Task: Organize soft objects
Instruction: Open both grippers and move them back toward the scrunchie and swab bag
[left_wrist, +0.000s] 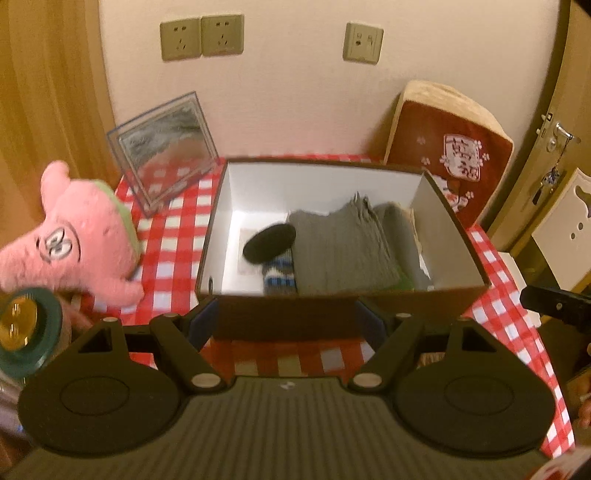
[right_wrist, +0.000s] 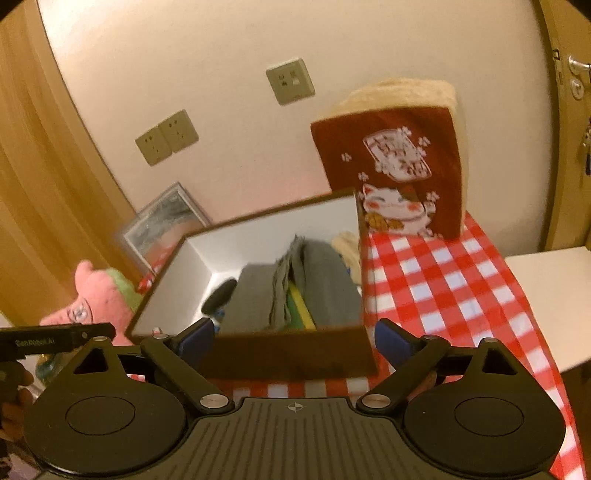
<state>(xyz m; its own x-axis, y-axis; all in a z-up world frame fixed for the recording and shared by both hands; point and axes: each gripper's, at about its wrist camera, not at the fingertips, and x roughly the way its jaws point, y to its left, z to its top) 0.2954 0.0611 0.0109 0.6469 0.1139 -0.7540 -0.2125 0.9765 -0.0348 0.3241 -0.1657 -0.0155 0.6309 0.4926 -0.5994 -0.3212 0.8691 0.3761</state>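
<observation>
Left gripper (left_wrist: 291, 321): black two-finger tool with blue pads, jaws spread wide, nothing held between them; it is seen just in front of the near wall of the box
Right gripper (right_wrist: 293, 338): same build, jaws spread wide with nothing gripped; the box's near right corner is framed between the fingers
Box (left_wrist: 448, 236): open brown cardboard box with white inside, set on the red-and-white checked tablecloth (left_wrist: 170, 236)
Contents: folded grey knitted scarf (left_wrist: 340, 247) is laid in the right part of the box; a flat black round pad (left_wrist: 269, 243) and a blue-striped knitted piece (left_wrist: 280, 280) are seen at its left, touching it
Plush toy (left_wrist: 77, 236): pink soft toy with green back, left outside the box, on the cloth beside its left wall
Cushion (right_wrist: 402, 162): dark red cushion with a cat print, propped upright against the wall behind the box's right end
Clear plastic case (left_wrist: 166, 147): tilted against the wall, behind and left of the box
</observation>
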